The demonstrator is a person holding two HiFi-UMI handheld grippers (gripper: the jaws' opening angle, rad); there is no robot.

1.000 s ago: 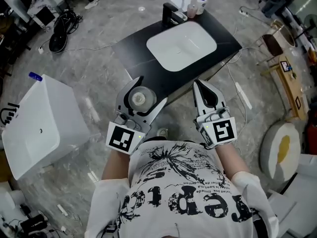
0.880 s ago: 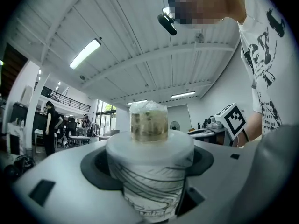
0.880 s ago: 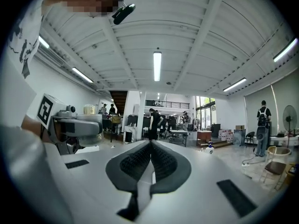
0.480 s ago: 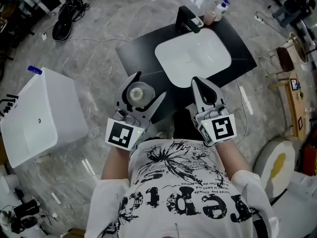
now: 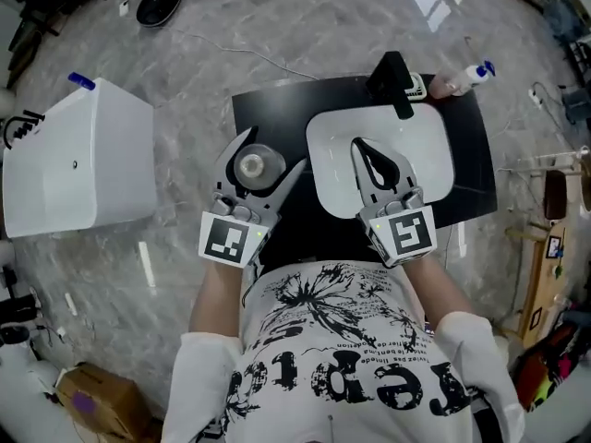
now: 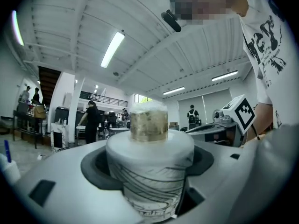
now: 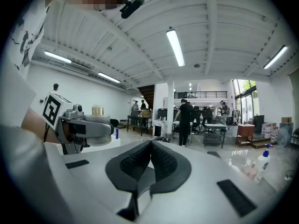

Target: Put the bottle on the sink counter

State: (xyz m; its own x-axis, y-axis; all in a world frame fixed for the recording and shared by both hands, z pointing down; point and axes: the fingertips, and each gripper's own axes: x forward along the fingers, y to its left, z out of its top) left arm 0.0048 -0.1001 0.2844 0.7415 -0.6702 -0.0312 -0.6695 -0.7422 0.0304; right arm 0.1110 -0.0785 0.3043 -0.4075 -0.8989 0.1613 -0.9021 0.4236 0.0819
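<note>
The bottle [image 5: 251, 166] is carried upright, cap upward, in the left hand-held gripper [image 5: 275, 148]. In the head view it lies over the bare left strip of the black counter [image 5: 277, 109], just beside the white basin [image 5: 420, 155]. Its height above the surface cannot be read.

Procedure, as judged from this position:
- Lower the bottle vertically onto the bare strip, away from both the basin rim and the counter's outer edge.
- Hold it plumb until the base seats flat.
- Release only after contact, then withdraw along the jaw line so that neither jaw tips it.

Left hand-held gripper: jaws spread to the bottle's width and clamped on its white body, one on each side.

Right hand-held gripper [image 5: 360, 150]: jaws closed pad to pad, nothing between them. It hovers over the basin, in front of the faucet [image 5: 395, 79].
</note>
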